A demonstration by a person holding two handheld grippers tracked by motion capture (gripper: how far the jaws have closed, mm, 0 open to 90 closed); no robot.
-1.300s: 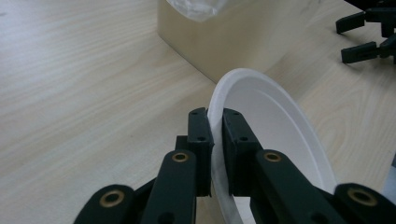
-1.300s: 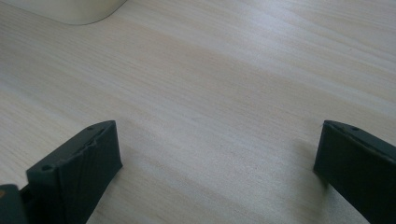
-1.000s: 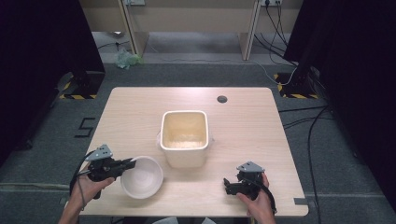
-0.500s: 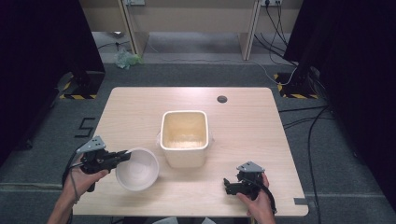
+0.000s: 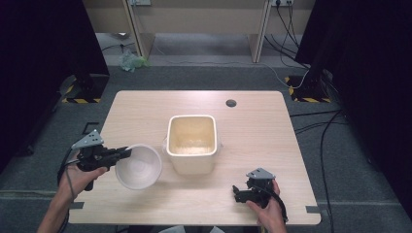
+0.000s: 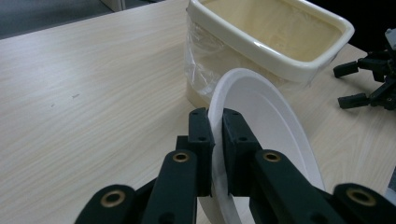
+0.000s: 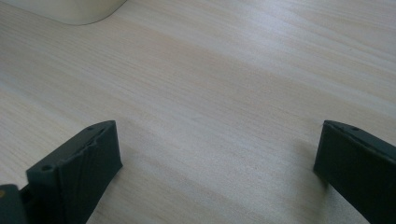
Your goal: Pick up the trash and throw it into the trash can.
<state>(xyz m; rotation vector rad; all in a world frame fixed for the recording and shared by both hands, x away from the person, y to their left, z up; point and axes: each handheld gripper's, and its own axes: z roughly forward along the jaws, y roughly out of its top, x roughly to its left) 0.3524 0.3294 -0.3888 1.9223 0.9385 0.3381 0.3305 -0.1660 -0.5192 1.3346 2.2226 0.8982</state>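
Table [image 5: 272, 141]: pale wood.
Left gripper [image 6: 215, 135]: clamped on white bowl [image 5: 138, 166] rim (tilted), tub [image 5: 192, 143] just right.
Right gripper [image 5: 239, 193]: jaws apart, empty.

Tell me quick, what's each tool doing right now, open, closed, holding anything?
Left tool: closed on the rim of the white bowl, which is tilted beside the cream bin.
Right tool: open, holding nothing, low over the table.

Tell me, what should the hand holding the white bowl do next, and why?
Probably carry the white bowl a little toward the cream bin and over its open top. The left gripper is pinched on the bowl's rim, the bowl is tilted on edge right beside the bin, and the right gripper rests open on the table, apart from both.
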